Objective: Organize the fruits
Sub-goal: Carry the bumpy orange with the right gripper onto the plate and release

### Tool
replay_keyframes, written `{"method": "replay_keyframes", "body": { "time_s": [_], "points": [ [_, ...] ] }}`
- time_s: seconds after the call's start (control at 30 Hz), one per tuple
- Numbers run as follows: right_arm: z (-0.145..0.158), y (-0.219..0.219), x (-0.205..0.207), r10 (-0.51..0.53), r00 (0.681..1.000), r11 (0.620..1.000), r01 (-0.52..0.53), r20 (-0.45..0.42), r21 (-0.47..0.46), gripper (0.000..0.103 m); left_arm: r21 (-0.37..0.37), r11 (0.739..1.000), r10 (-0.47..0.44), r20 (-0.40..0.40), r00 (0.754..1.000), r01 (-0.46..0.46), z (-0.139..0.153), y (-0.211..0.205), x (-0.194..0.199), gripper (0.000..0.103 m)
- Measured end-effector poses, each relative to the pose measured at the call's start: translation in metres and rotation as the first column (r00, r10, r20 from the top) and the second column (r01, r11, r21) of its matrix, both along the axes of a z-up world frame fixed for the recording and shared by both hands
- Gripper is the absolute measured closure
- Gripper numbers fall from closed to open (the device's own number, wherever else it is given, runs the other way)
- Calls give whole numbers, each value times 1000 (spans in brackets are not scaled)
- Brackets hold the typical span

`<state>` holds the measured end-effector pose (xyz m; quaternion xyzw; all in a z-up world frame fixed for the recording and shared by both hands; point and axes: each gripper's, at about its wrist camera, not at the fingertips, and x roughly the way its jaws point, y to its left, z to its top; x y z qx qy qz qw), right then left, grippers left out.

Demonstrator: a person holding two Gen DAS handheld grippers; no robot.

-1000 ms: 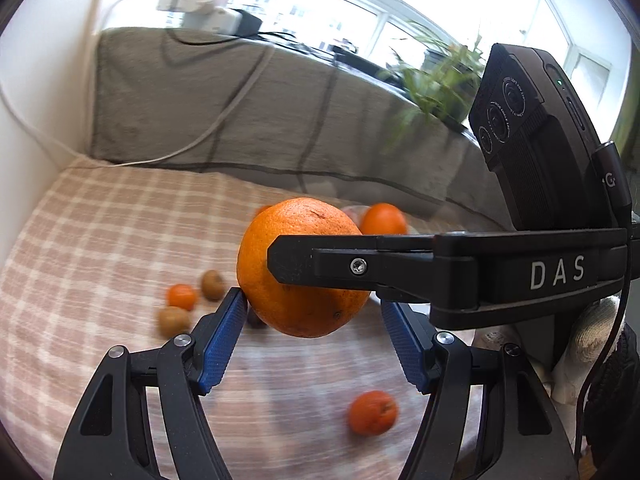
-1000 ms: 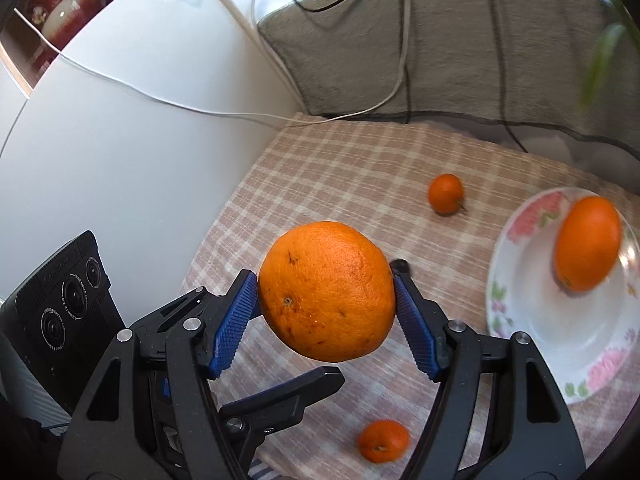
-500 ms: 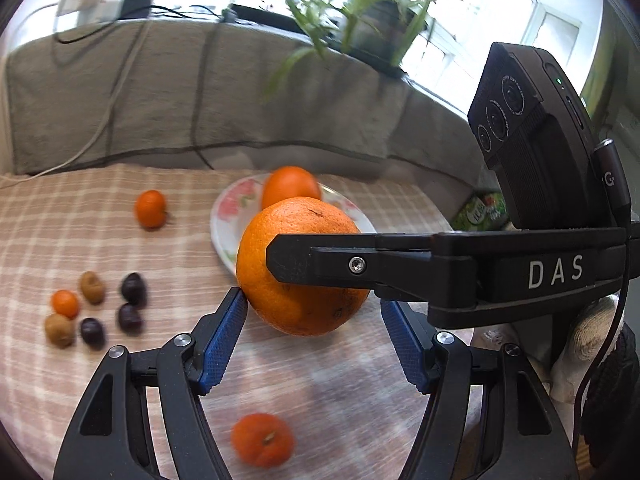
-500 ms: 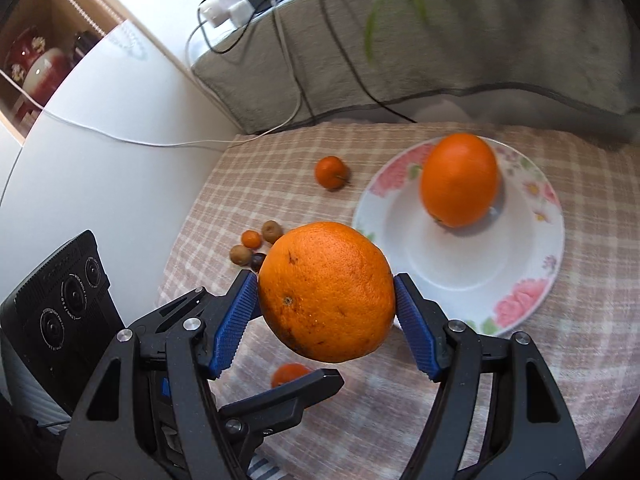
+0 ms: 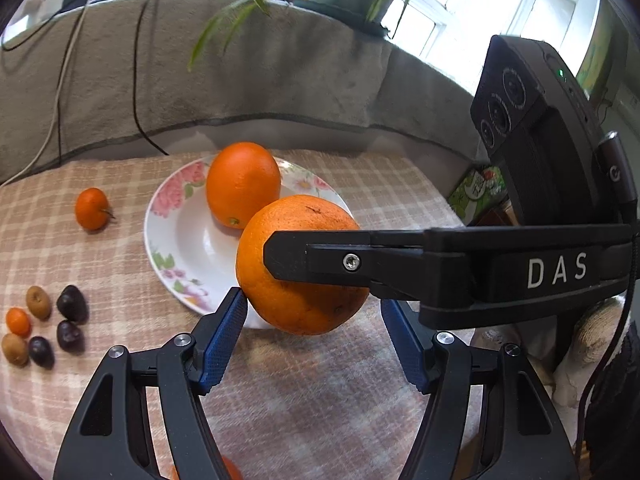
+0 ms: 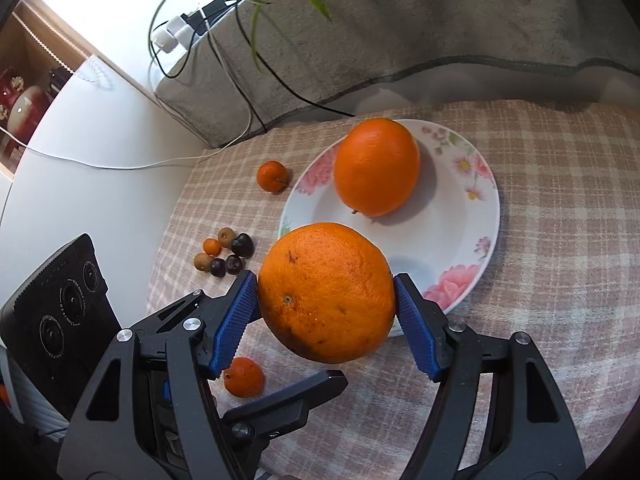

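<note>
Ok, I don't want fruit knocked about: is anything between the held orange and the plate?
Nothing visible. The held orange hangs by the plate's near rim; the other orange sits on the far side, leaving the near side bare.

My two wrist cameras, both angled down over the table

My left view looks past the held orange [image 5: 300, 268] toward the windowsill; my right faces the white wall at upper left. Both closely share the floral plate [image 5: 168, 236] [image 6: 472, 216] mid-frame.
</note>
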<state>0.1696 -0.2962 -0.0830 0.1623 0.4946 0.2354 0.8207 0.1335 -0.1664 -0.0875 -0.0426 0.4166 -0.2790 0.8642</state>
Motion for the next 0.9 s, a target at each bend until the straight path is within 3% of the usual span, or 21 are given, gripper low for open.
{"method": "replay_keyframes", "body": {
  "time_s": [0.2, 0.4, 0.9],
  "points": [
    [-3, -5, 2, -20, 1000, 1000, 20, 0, -13, 31, 29, 1000, 3, 5, 1000, -3, -2, -7, 5, 35],
    [11, -16, -1, -68, 996, 998, 68, 62, -2, 31, 48, 999, 15, 41, 999, -17, 8, -2, 1, 35],
    [42, -5, -31, -79, 979, 994, 90, 189, -54, 30, 23, 998, 56, 112, 992, -59, 30, 31, -26, 33]
  ]
}}
